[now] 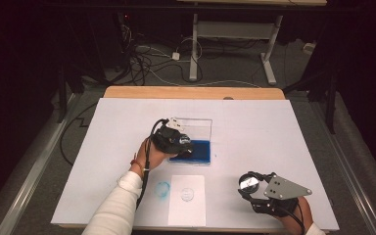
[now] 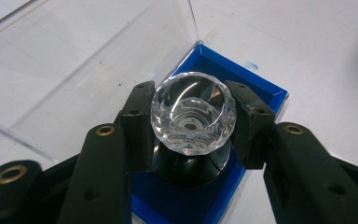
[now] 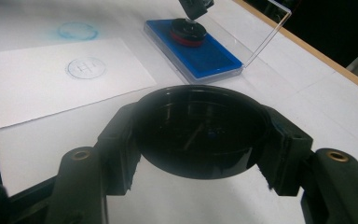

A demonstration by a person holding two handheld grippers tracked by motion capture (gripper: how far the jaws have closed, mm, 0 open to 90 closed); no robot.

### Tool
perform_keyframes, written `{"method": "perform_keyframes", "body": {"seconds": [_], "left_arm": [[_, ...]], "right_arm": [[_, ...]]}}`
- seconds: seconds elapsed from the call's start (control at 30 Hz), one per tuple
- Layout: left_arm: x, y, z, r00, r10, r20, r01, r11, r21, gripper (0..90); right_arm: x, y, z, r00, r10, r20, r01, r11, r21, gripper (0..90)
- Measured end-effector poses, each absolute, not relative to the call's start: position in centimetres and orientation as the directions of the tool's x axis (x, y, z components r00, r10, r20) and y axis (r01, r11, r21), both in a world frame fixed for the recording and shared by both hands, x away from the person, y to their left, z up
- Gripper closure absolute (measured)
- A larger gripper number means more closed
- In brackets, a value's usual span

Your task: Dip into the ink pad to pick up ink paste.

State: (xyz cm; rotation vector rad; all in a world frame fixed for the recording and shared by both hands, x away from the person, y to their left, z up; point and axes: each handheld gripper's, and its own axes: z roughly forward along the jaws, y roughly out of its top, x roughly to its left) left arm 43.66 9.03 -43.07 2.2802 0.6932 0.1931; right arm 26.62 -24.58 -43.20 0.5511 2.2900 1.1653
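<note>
My left gripper (image 1: 180, 142) is shut on the clear faceted knob (image 2: 193, 119) of a round stamp, whose black base (image 3: 188, 31) rests on the blue ink pad (image 1: 199, 152). The pad lies in a case with its clear lid (image 1: 196, 127) standing open behind it. Near the table's front right, my right gripper (image 1: 249, 184) is shut on a round black cap (image 3: 200, 130), held just above the white table cover. The cap's shiny inside (image 1: 248, 182) faces up.
A white sheet of paper (image 1: 187, 210) lies at the front edge with a round blue stamp print (image 1: 188, 194) on it. A blue ring mark (image 1: 162, 189) sits on the table cover left of the sheet. The wooden table edge (image 1: 191, 92) runs along the far side.
</note>
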Motion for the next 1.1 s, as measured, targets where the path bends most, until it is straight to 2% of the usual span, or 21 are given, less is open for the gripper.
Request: {"method": "perform_keyframes", "body": {"seconds": [0.27, 0.53, 0.9, 1.1], "left_arm": [[43.09, 8.36, -43.05, 0.844, 0.536, 0.0, 0.391, -0.616, 0.683, 54.3], [43.03, 8.88, -43.32, 0.84, 0.543, -0.016, 0.397, -0.593, 0.7, 54.3], [42.99, 8.55, -43.0, 0.841, 0.542, 0.004, 0.395, -0.618, 0.68, 54.4], [43.09, 8.85, -42.87, 0.841, 0.541, -0.019, 0.41, -0.613, 0.675, 54.4]], "right_arm": [[26.69, -24.58, -43.24, -0.79, 0.559, -0.251, 0.129, 0.552, 0.824, 38.4], [26.63, -24.51, -43.26, -0.789, 0.559, -0.254, 0.129, 0.556, 0.821, 38.4], [26.64, -24.62, -43.22, -0.787, 0.564, -0.25, 0.131, 0.549, 0.825, 38.5], [26.73, -24.56, -43.28, -0.79, 0.56, -0.248, 0.133, 0.551, 0.824, 38.5]]}}
